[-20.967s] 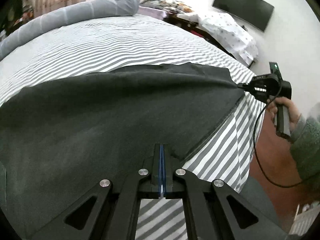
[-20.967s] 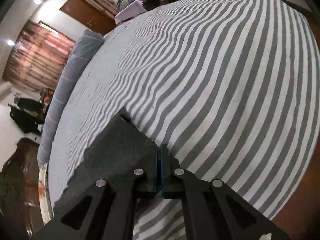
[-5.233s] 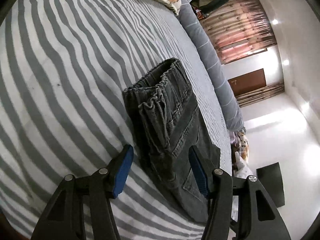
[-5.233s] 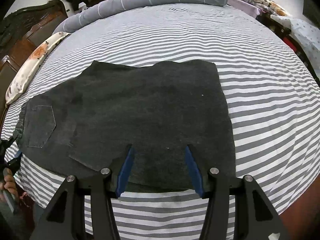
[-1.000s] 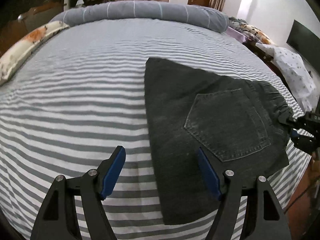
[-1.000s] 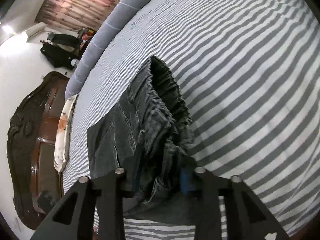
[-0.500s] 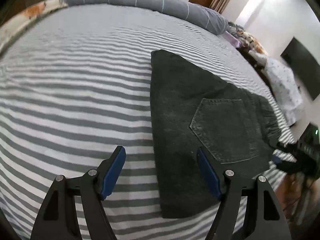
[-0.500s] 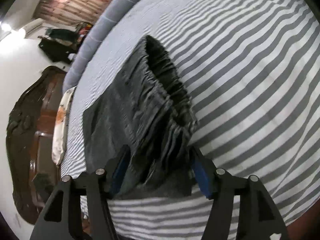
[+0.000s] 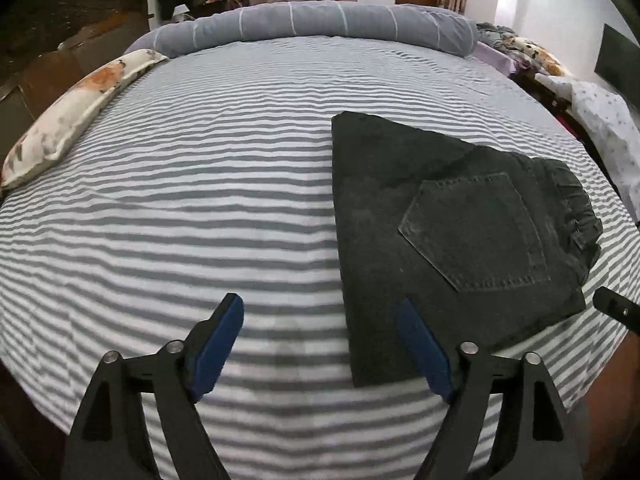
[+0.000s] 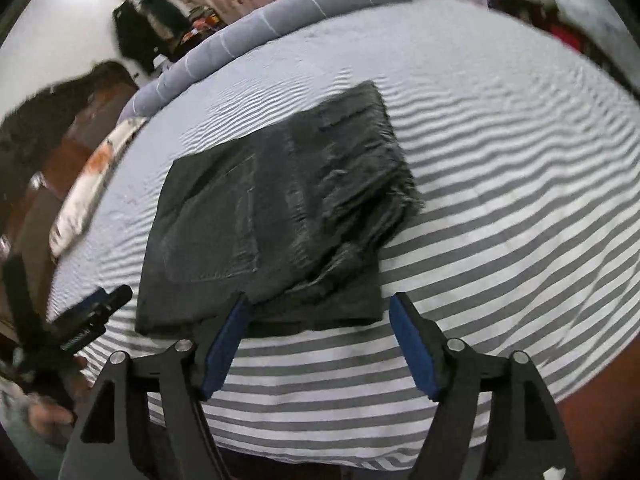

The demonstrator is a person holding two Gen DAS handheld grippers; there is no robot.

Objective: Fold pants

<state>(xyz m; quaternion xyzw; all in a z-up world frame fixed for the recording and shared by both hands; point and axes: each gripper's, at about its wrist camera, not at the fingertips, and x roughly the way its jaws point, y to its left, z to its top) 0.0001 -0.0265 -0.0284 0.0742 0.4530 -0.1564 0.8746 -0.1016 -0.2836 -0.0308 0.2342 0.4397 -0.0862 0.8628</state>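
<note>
Dark grey jeans (image 9: 448,232) lie folded into a compact stack on the striped bed, back pocket up, gathered waistband to the right. In the right wrist view the jeans (image 10: 280,216) sit just beyond the fingers. My left gripper (image 9: 320,344) is open and empty, hovering over the bed near the stack's near left corner. My right gripper (image 10: 318,340) is open and empty, just short of the stack's near edge. The left gripper also shows at the left of the right wrist view (image 10: 96,308), and the right gripper's tip shows in the left wrist view (image 9: 616,312).
The bed (image 9: 180,200) has a grey-and-white striped sheet. A long grey bolster (image 9: 312,28) lies along its far side and a floral pillow (image 9: 76,108) at the far left. A dark wooden headboard (image 10: 48,128) stands left. Cluttered furniture (image 9: 592,120) stands right.
My right gripper has opened, let go of the waistband end and drawn back from the stack. My left gripper stays open and has shifted a little. The jeans now lie flat.
</note>
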